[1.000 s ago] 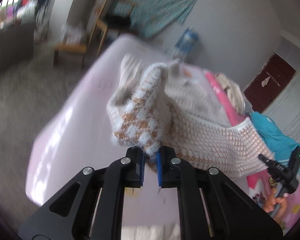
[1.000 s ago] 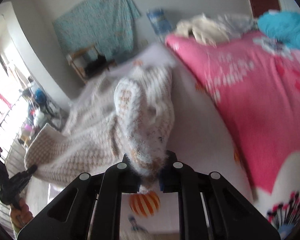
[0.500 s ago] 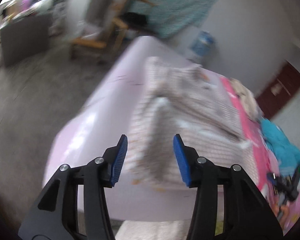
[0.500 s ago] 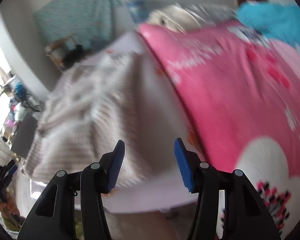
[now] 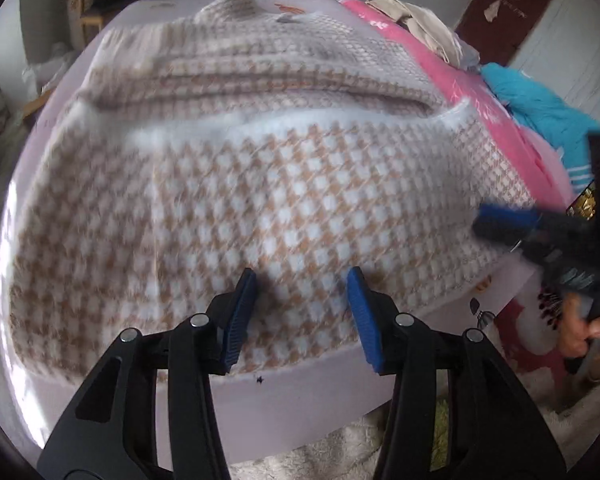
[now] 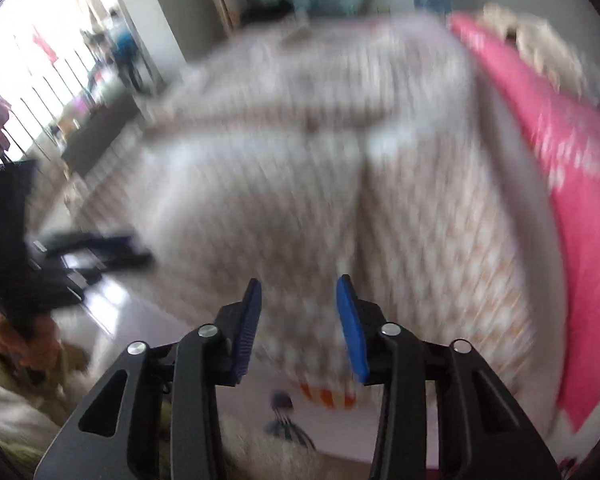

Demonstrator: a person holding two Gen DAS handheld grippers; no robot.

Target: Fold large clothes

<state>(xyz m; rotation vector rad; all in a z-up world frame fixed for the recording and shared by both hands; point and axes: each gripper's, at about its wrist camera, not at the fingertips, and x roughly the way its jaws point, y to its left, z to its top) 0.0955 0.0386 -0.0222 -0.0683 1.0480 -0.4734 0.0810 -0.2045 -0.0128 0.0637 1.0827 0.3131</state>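
A large fluffy sweater with a tan and white houndstooth pattern (image 5: 284, 184) lies spread on the pale lilac bed (image 5: 300, 404), with a fold across its far half. My left gripper (image 5: 302, 284) is open and empty, just above the sweater's near hem. My right gripper (image 6: 298, 294) is open and empty over the near part of the same sweater (image 6: 340, 184); this view is blurred. The right gripper also shows at the right edge of the left wrist view (image 5: 540, 232), and the left gripper at the left of the right wrist view (image 6: 80, 252).
A pink patterned blanket (image 5: 452, 92) runs along the bed's right side, with a turquoise garment (image 5: 540, 108) and beige clothes (image 5: 420, 20) on it. A wooden chair (image 5: 88, 12) and a dark door (image 5: 504, 4) stand beyond. A bright window (image 6: 32, 80) is at the left.
Both grippers held bunched parts of the sweater a second ago, then opened and let it drop. The sweater now lies flat on the bed, and both grippers have moved in close over its near edge.
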